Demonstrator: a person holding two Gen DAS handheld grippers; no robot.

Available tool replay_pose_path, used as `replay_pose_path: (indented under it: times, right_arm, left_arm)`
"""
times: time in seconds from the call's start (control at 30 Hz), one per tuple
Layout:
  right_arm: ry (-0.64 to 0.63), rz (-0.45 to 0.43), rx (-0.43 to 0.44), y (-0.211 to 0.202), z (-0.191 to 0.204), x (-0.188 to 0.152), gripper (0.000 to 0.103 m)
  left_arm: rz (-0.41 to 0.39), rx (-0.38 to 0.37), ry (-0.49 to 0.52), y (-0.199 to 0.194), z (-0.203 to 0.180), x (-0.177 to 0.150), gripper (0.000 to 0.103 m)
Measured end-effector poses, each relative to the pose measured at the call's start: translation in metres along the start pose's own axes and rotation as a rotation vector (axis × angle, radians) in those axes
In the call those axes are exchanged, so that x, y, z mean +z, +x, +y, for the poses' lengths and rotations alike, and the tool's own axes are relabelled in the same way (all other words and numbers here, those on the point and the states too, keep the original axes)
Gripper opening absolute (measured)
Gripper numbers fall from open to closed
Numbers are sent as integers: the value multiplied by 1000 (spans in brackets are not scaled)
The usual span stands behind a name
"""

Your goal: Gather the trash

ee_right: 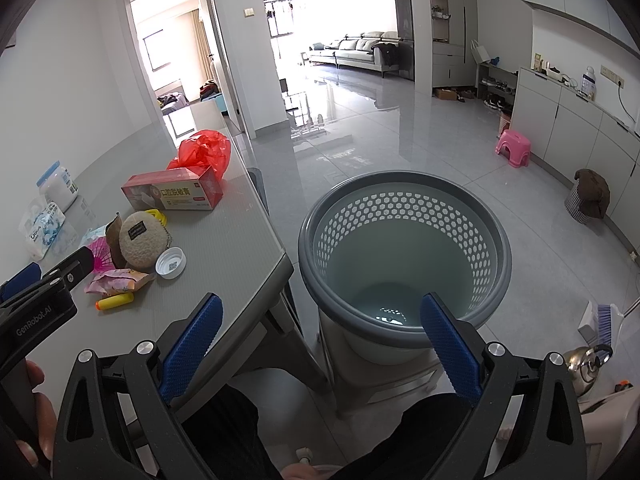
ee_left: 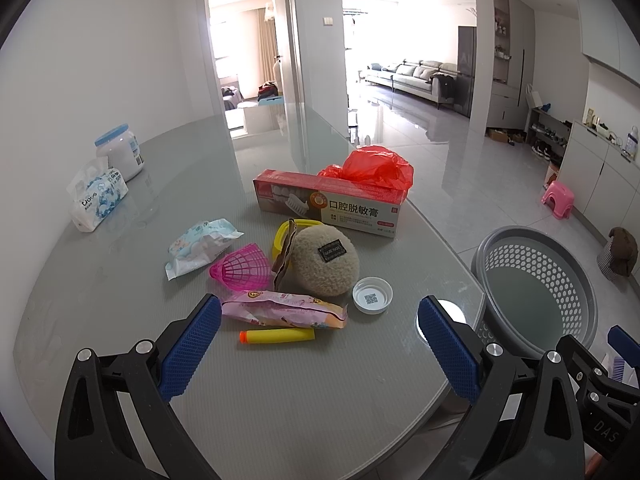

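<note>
Left hand-held gripper (ee_left: 318,332) is hovering spread over the yellow foam dart (ee_left: 277,336); right hand-held gripper (ee_right: 322,330) is hanging spread above the grey perforated plastic basket (ee_right: 404,200), standing at 3 o'clock off the grey worktop (ee_right: 224,248) edge

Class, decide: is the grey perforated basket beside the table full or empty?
Empty. The right wrist view looks straight into the basket; its bare floor shows, with no trash inside.

The left gripper (ee_left: 318,334) hangs over the grey table (ee_left: 280,408) with its 2 blue fingers (ee_left: 188,344) wide apart. Between them lie a yellow foam dart (ee_left: 277,336) and a pink wrapper (ee_left: 284,309). A grey basket (ee_left: 536,292) stands beside the table.
</note>
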State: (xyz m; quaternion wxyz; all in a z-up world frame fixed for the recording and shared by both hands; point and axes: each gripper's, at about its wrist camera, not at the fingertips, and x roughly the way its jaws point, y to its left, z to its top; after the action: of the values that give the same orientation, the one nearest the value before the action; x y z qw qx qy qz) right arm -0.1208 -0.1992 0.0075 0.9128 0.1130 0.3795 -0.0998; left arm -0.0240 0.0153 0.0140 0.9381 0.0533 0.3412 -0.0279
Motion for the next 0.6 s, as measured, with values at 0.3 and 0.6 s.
replay_pose_path:
  times: [0.3,0.6]
  right_arm:
    - [-10,16,16,8,5,-1,95]
    - [-80,59,109,41,46,1,95]
  left_arm:
    - [19,-5,-20,10,10,-2,97]
    - [50,94,-69,32,64,-9,97]
